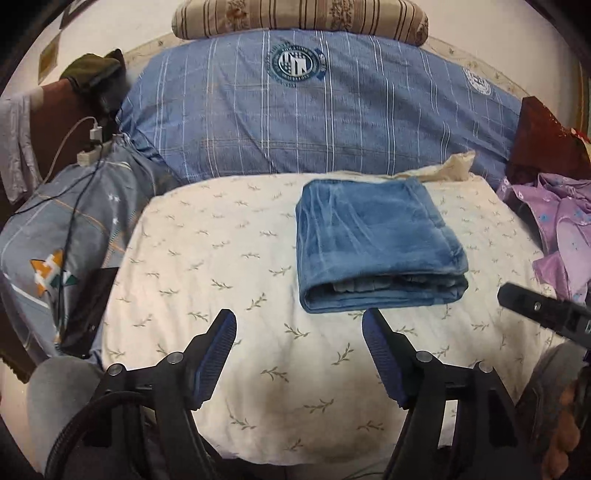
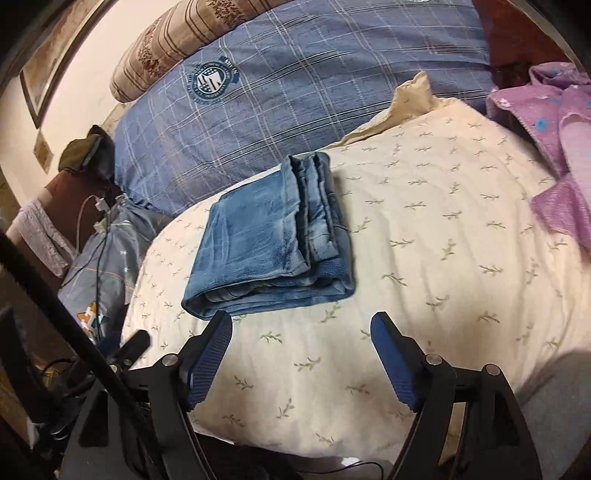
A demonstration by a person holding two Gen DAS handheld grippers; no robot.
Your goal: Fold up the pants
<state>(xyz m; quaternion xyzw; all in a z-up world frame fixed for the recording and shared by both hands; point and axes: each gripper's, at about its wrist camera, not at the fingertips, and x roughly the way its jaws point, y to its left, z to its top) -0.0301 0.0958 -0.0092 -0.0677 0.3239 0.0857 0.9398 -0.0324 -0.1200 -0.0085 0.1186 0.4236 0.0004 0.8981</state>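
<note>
A pair of blue jeans (image 1: 376,240) lies folded into a thick rectangle on the cream leaf-print sheet (image 1: 221,266); in the right wrist view the jeans (image 2: 273,240) show stacked layers on their right side. My left gripper (image 1: 299,325) hovers open just short of the fold's near edge, with nothing between its blue pads. My right gripper (image 2: 301,326) is open too, in front of the jeans' near right corner, holding nothing. One finger of the right gripper (image 1: 539,308) pokes in at the right edge of the left wrist view.
A blue plaid quilt (image 1: 314,110) and a striped pillow (image 1: 295,16) lie behind the jeans. Purple clothing (image 2: 554,147) is heaped at the right. At the left are a grey-blue pillow (image 1: 66,229), charger cables (image 1: 92,147) and a dark headboard.
</note>
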